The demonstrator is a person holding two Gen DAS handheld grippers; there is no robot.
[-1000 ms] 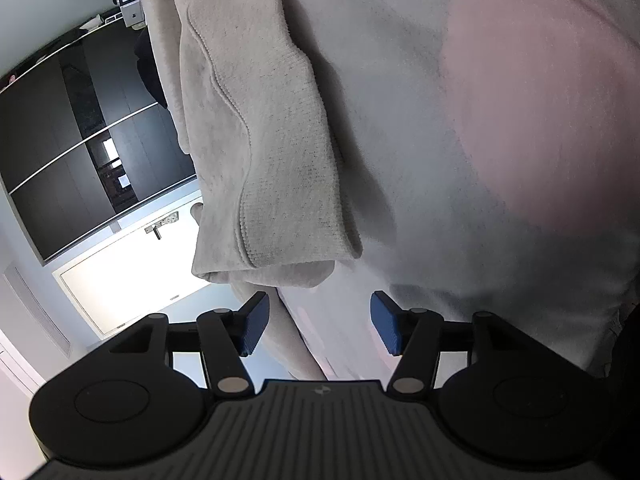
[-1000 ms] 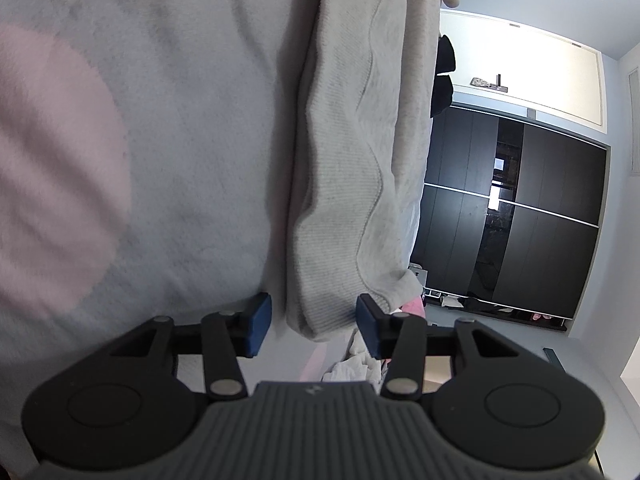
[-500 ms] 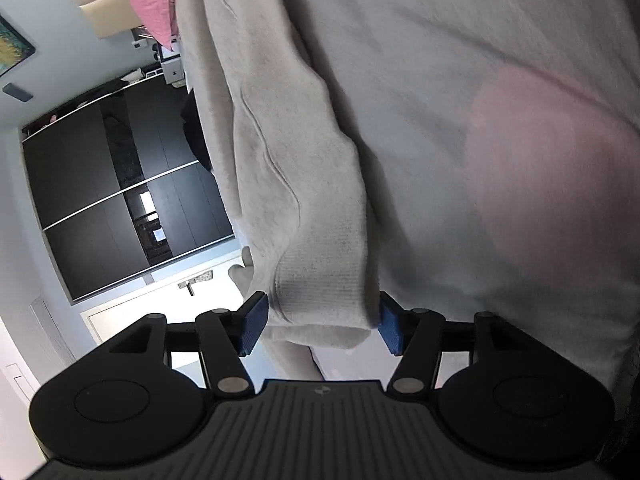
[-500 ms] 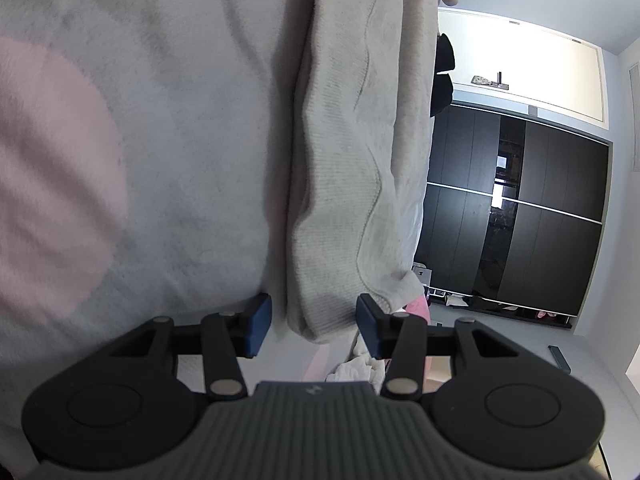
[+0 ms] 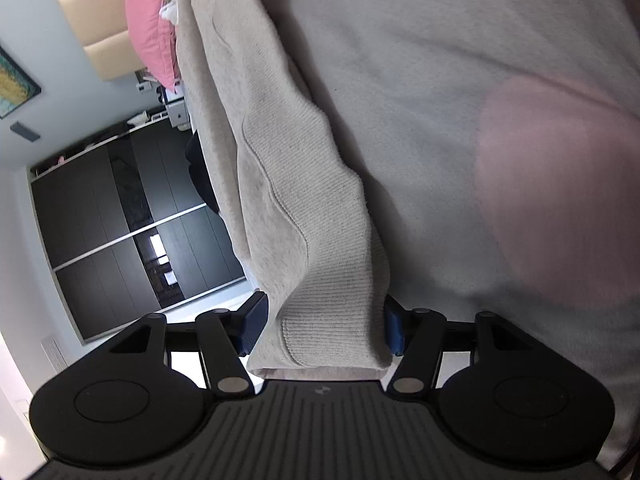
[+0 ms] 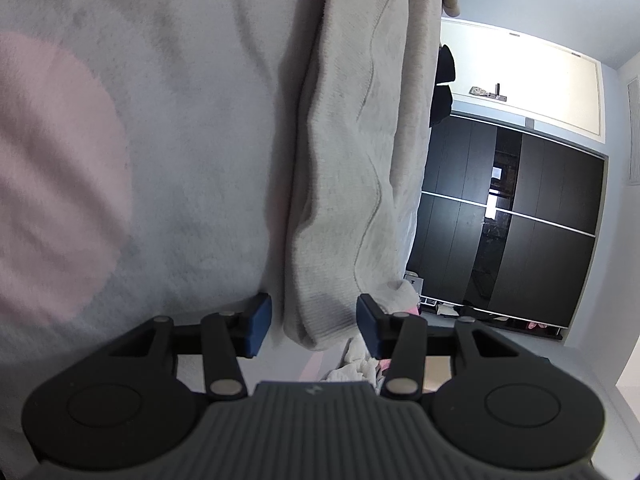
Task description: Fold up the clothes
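Note:
A pale beige knit sweater (image 5: 280,184) lies on a light grey blanket (image 5: 420,80) with large pink dots. Its ribbed hem (image 5: 332,320) reaches between the blue pads of my left gripper (image 5: 322,330), which is open around the cloth without pinching it. In the right wrist view the same sweater (image 6: 352,140) runs up the middle. Another ribbed end of it (image 6: 312,316) sits between the pads of my right gripper (image 6: 313,328), also open.
A dark sliding-door wardrobe (image 5: 120,232) (image 6: 516,232) stands beyond the bed edge. A pink pillow (image 5: 150,32) and a beige headboard (image 5: 92,16) lie at the far end. Crumpled white cloth (image 6: 360,366) shows under the right gripper.
My left gripper has moved forward along the sweater, so the ribbed hem now lies between its pads. The right gripper has hardly moved.

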